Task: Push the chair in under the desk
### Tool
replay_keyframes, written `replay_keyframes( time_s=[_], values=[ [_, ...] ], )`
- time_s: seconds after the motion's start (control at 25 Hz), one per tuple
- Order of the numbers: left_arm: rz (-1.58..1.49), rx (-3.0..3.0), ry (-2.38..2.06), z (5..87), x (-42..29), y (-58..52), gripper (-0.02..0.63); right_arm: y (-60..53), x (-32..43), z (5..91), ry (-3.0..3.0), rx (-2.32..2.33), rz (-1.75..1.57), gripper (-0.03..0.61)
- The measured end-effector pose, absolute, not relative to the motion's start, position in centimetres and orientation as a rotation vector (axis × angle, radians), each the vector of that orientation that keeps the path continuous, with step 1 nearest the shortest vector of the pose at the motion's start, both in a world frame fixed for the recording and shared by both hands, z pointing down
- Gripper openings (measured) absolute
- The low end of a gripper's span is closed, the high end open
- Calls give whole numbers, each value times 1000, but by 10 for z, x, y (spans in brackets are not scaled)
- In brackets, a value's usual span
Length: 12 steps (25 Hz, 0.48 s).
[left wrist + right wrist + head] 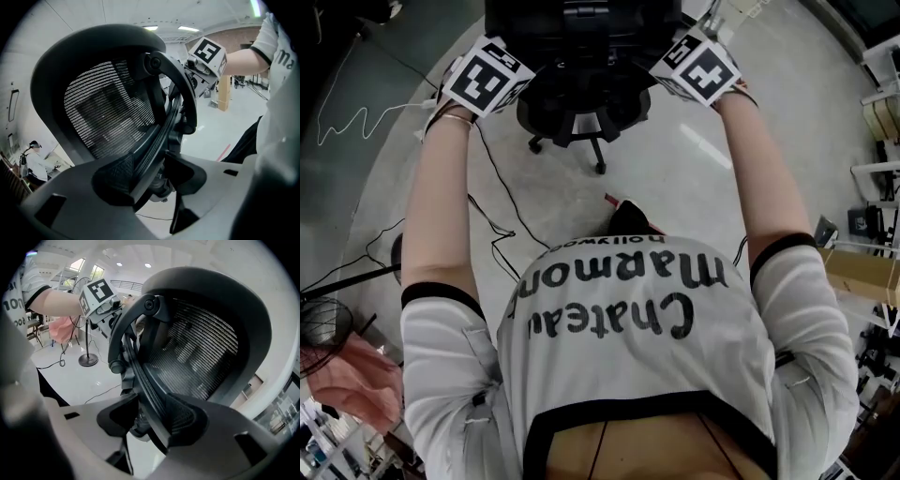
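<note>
Chair [581,89] is seen straight ahead on the floor [661,187], its mesh back's side edges straddled by the left gripper [154,176] and right gripper [145,420], both jaws spread wide, unclamped. Black cables [508,208] are strewn beside its wheeled base; a fan stand [87,361] is set well aside.

The floor [694,178] is pale, glossy concrete; toward its far edge the chair [581,117] stands on it by a star base with castors [600,169]; thin black cables [502,220] snake over the floor from beside that base toward the near left; a white cable [352,122] squiggles across a darker patch at the far left; a short red mark [612,200] lies near the middle; a round-footed stand [87,361] rests on it, with a cable beside; a tall brown box [224,93] stands further off.
</note>
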<state>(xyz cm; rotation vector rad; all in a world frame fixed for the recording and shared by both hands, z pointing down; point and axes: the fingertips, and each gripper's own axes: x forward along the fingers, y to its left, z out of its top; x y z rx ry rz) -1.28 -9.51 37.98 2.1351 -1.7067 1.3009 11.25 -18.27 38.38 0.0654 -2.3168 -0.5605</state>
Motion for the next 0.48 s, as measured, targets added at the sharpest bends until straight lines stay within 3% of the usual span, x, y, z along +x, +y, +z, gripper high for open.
replay_keyframes(
  time_s=[0.48],
  values=[
    [1289,2112,-1710,379,-66,-145,207,-236,56,383,-2328,35,-583,196]
  ],
)
